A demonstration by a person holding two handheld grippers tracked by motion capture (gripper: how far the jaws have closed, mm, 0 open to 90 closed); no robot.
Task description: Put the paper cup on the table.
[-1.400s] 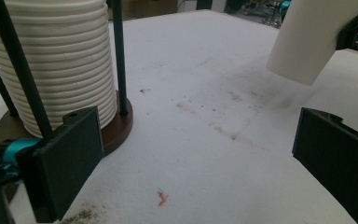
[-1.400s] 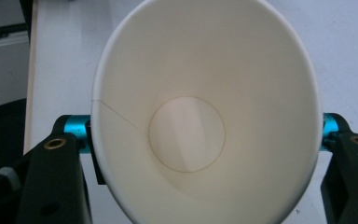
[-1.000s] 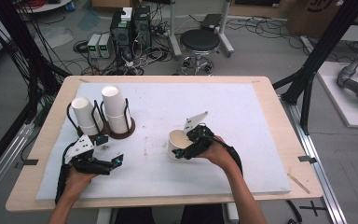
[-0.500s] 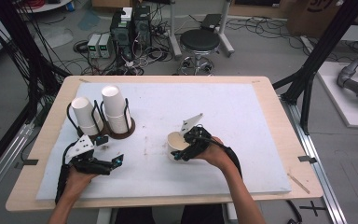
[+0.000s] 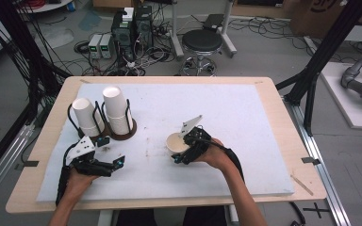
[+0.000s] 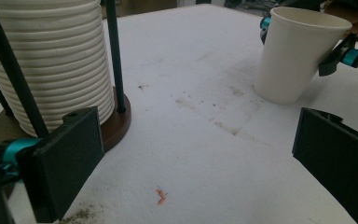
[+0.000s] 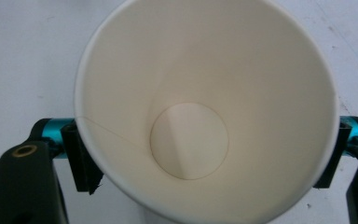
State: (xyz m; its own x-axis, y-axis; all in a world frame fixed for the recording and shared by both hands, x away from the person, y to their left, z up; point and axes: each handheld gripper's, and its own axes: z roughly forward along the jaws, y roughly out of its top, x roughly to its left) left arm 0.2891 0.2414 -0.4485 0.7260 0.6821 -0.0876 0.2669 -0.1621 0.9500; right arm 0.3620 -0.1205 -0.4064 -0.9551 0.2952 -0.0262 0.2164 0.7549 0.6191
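Paper cup point(image 5: 176, 141) upright on white mat point(image 5: 245, 117); mouth up; axis vertical

Likely a lab, floor cables point(image 5: 264, 28), power supplies point(image 5: 132, 26), framed table point(image 5: 273, 94)

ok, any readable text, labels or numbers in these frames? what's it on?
None readable.
White paper cup standing on the white foam mat: blank inside and out.
Stacks of white paper cups in the black wire holder: no print.
Brown cardboard box on the floor, top right: dark marking, cut off and too blurred to read.
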